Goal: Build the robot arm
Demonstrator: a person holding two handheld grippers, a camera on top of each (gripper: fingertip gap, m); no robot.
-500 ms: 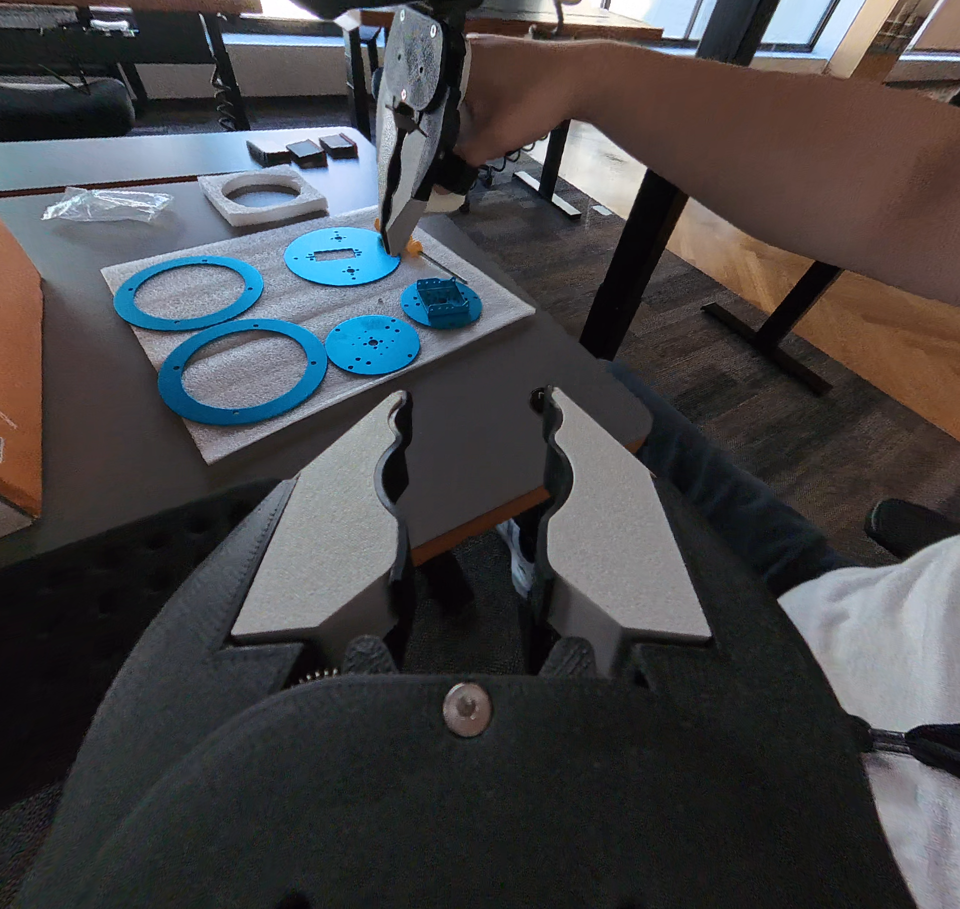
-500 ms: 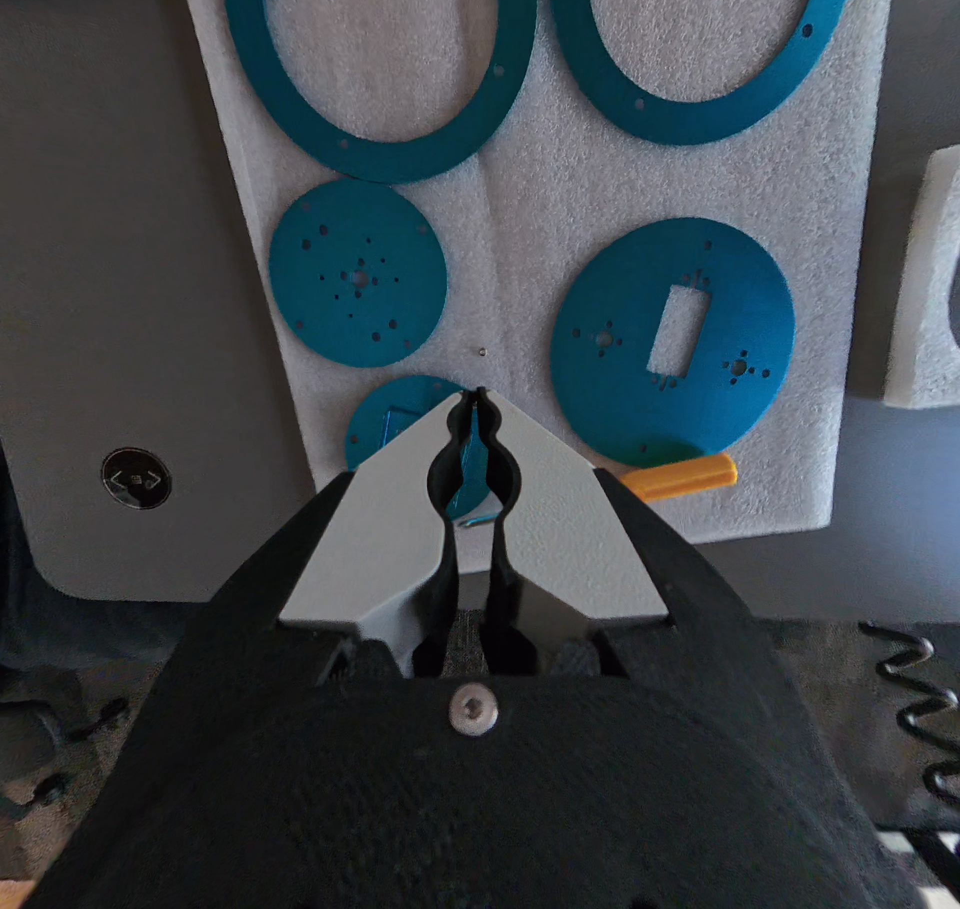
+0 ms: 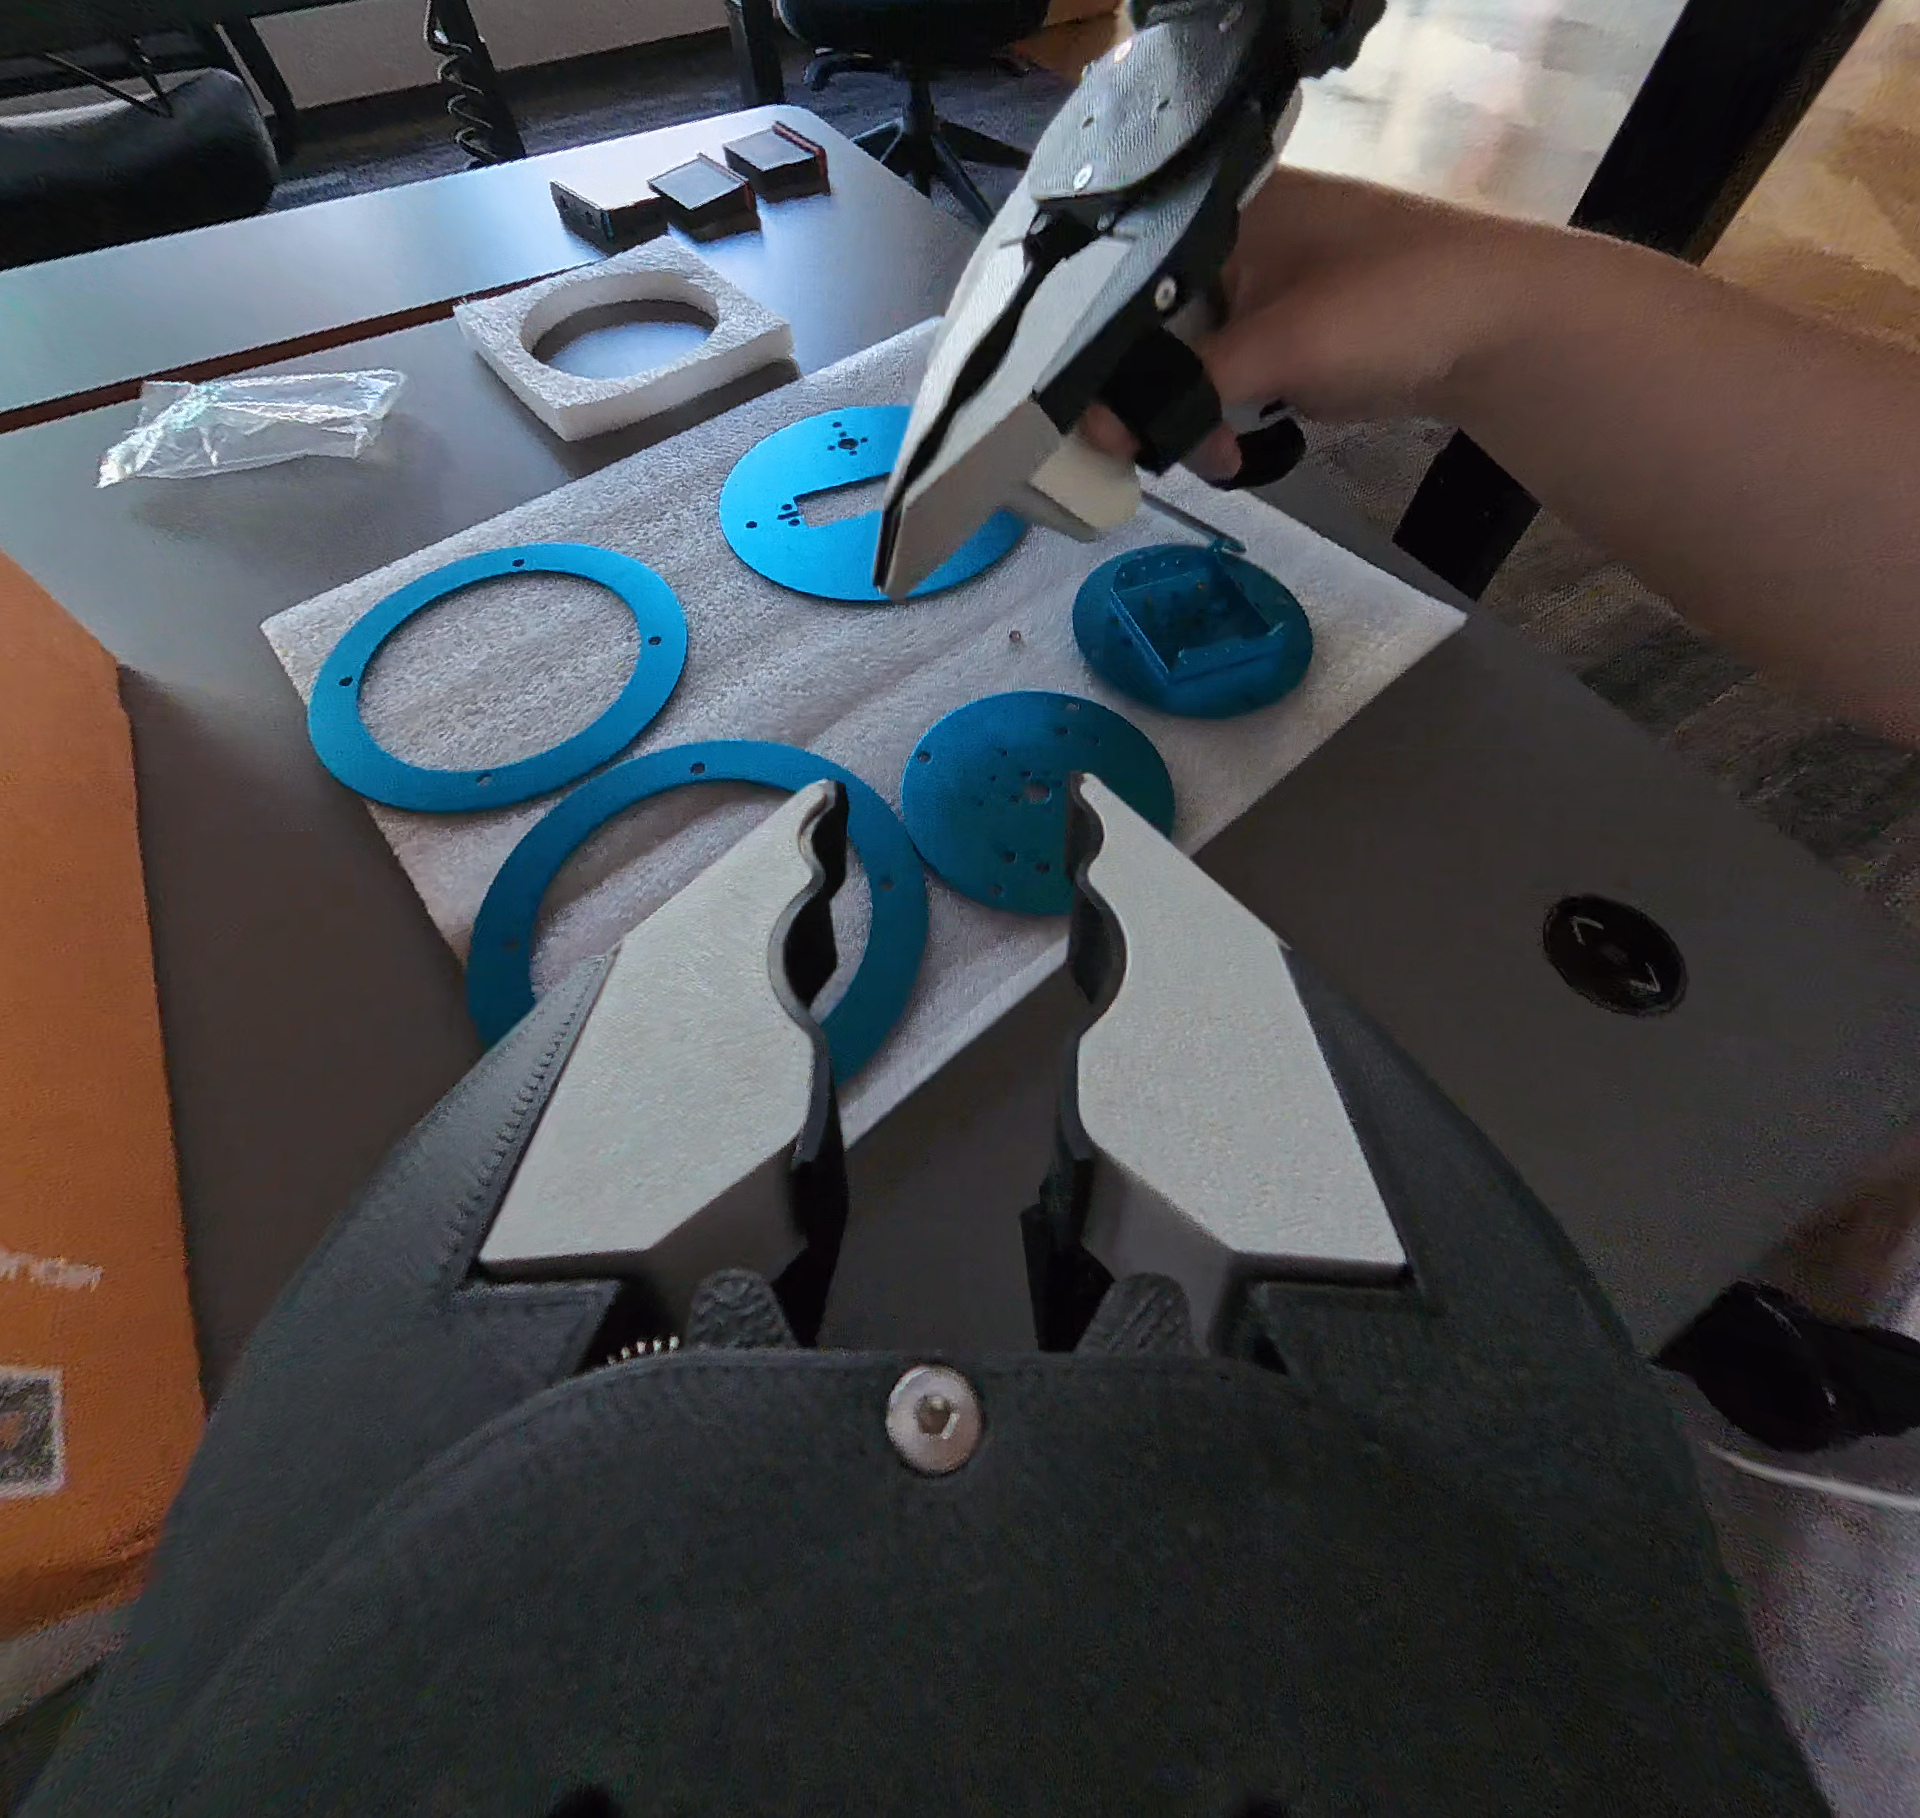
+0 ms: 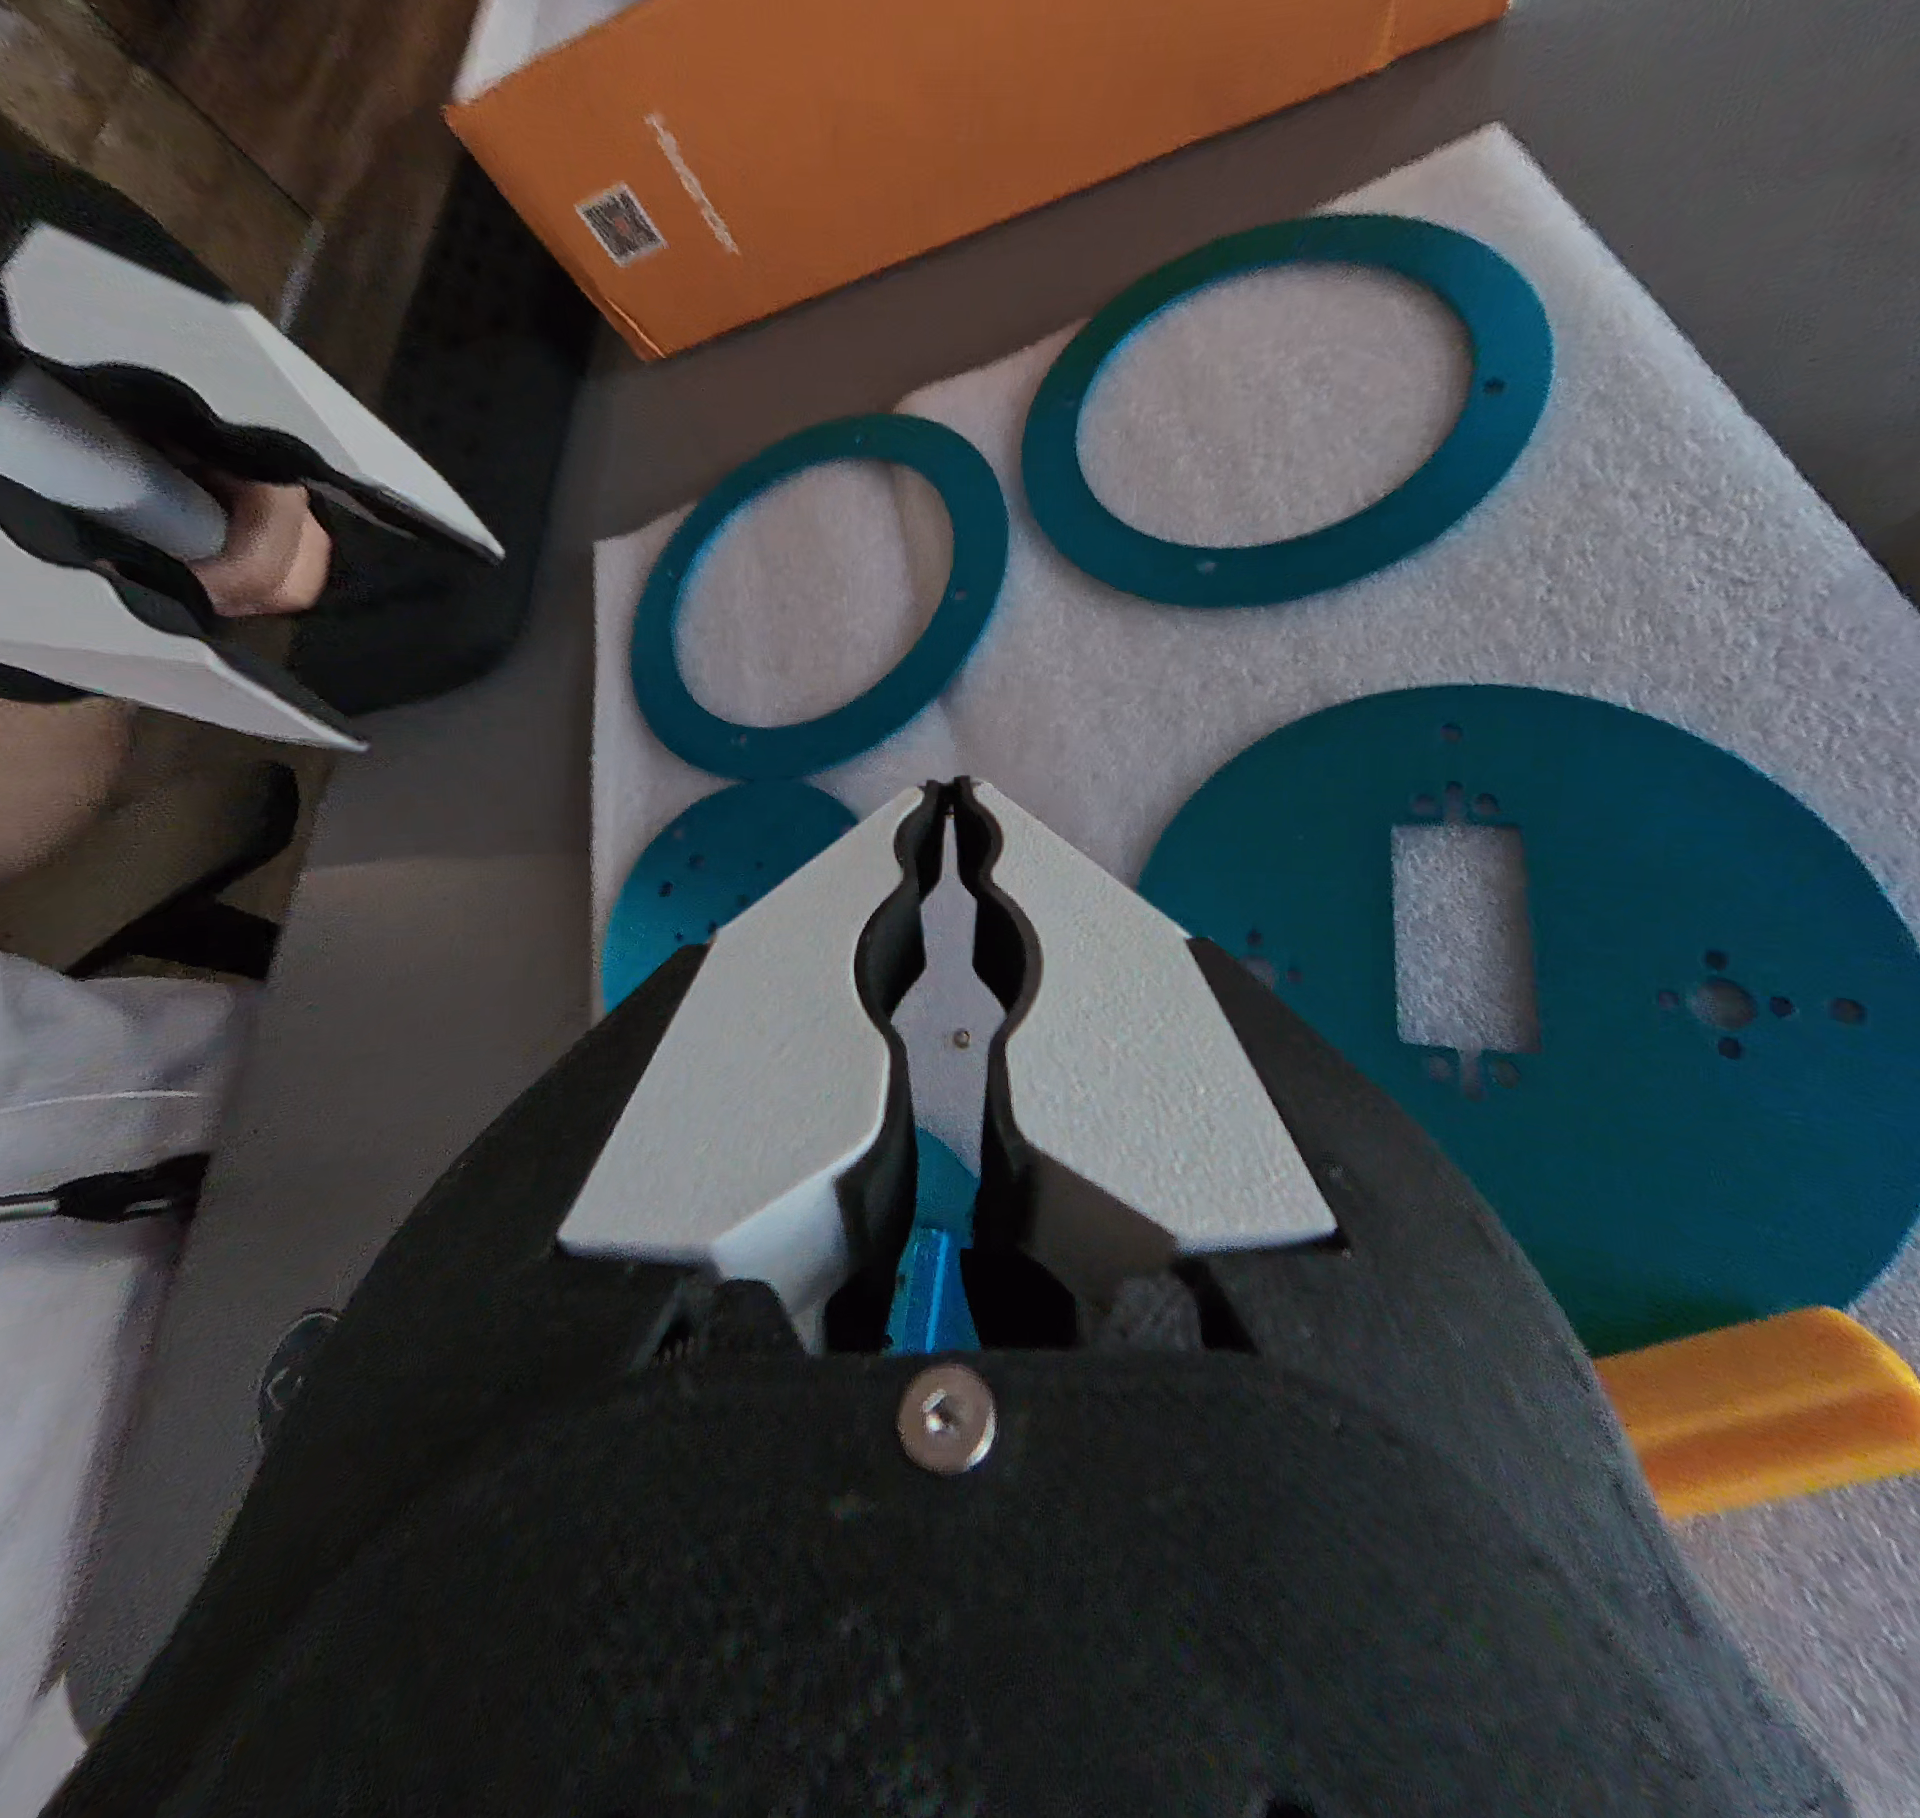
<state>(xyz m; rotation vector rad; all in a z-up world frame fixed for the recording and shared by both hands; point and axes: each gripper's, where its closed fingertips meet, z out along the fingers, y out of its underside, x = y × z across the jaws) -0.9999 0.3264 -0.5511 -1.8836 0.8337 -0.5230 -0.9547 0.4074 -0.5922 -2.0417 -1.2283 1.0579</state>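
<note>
My left gripper [image 3: 956, 802] is open and empty. It hovers over the near edge of a white foam sheet [image 3: 790, 667], between a blue ring [image 3: 696, 762] and a small blue holed disc [image 3: 987, 802]. My right gripper [image 4: 951, 786] is shut, with nothing seen between its tips. In the left wrist view it [image 3: 888, 584] points down over a large blue disc [image 3: 790, 521] with a rectangular cut-out. A tiny screw [image 3: 1015, 637] lies on the foam beside a blue disc carrying a square box [image 3: 1195, 625]. A second ring [image 3: 520, 568] lies farther left.
An orange cardboard box [image 4: 987, 85] stands along the table's left side. A yellow tool handle [image 4: 1756, 1415] lies by the large disc [image 4: 1662, 937]. Behind the sheet are a foam square with a round hole [image 3: 623, 334], three black blocks [image 3: 696, 194] and a plastic bag [image 3: 249, 418]. One gripper's finger ends stand about 11 cm off the other's.
My left gripper has moved forward from the table's near edge to over the foam sheet. My right gripper has turned and shifted from the boxed disc toward the large disc. Both jaw states are unchanged.
</note>
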